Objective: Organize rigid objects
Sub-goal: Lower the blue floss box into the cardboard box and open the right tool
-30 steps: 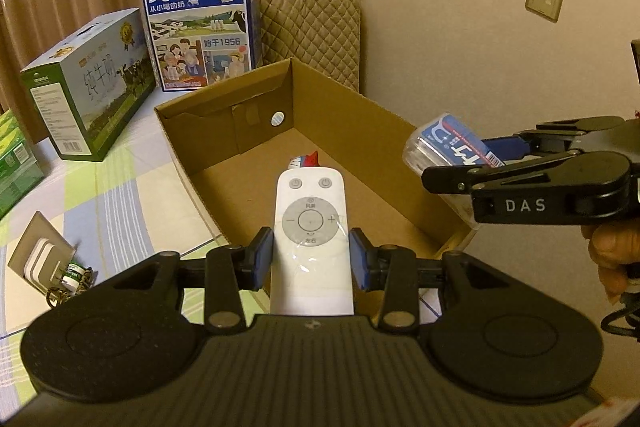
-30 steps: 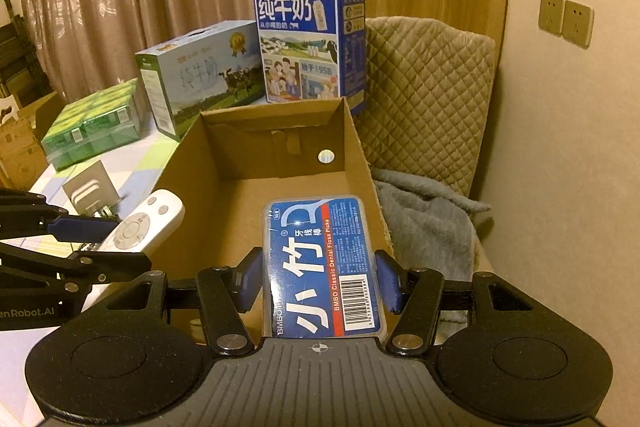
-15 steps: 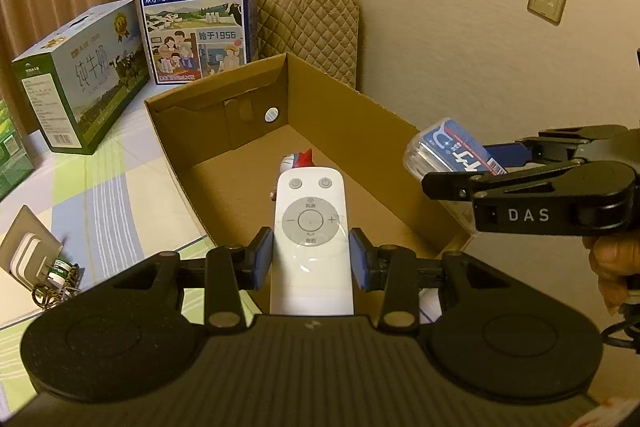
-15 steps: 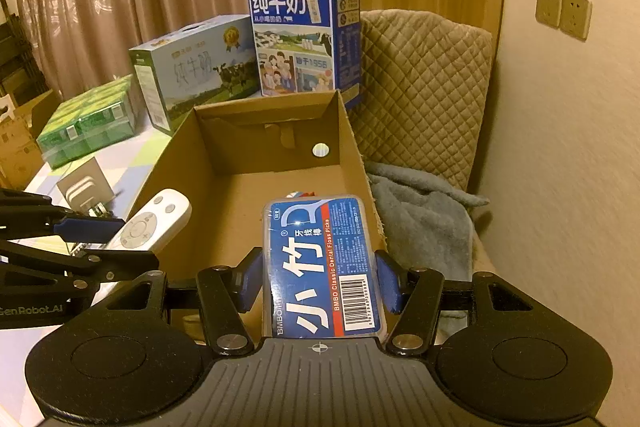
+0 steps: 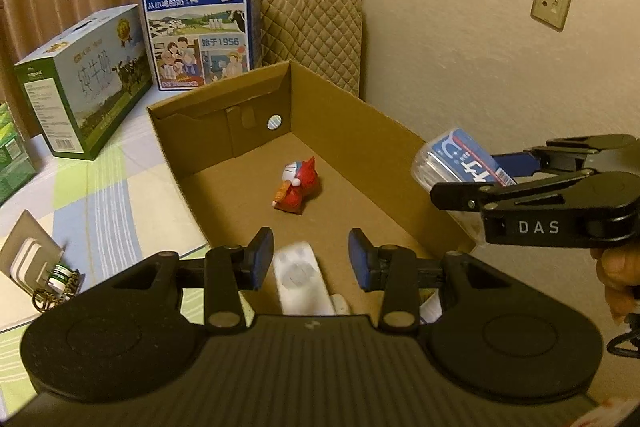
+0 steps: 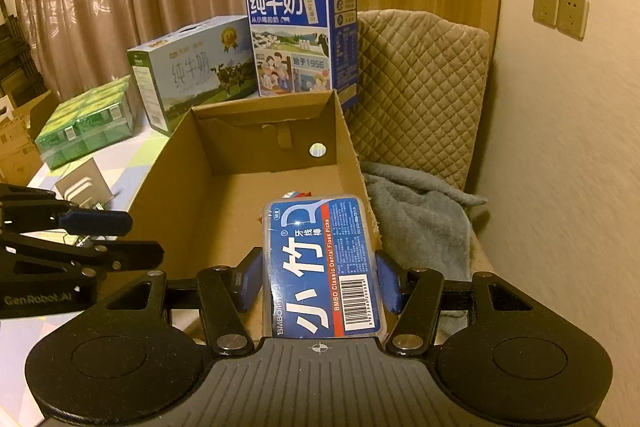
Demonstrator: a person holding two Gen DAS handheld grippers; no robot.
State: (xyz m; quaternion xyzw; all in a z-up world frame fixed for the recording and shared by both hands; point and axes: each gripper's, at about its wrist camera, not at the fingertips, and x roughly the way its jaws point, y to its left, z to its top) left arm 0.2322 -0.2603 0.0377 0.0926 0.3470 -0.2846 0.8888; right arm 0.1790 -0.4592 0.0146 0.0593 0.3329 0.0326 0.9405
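Left wrist view: your left gripper stands spread above the white remote in the cardboard box; right gripper pinches the floss-pick case—lower it beside the remote before releasing.

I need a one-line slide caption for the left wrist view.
Left gripper open above white remote in cardboard box; right gripper holds floss pick case.

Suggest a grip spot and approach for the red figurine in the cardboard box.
Grip the red figurine across its red body, below the white head. It lies on its side on the cardboard box floor, long axis toward the back wall, so probably come from above, fingers either side of the narrow width. The left gripper is open and nearest.
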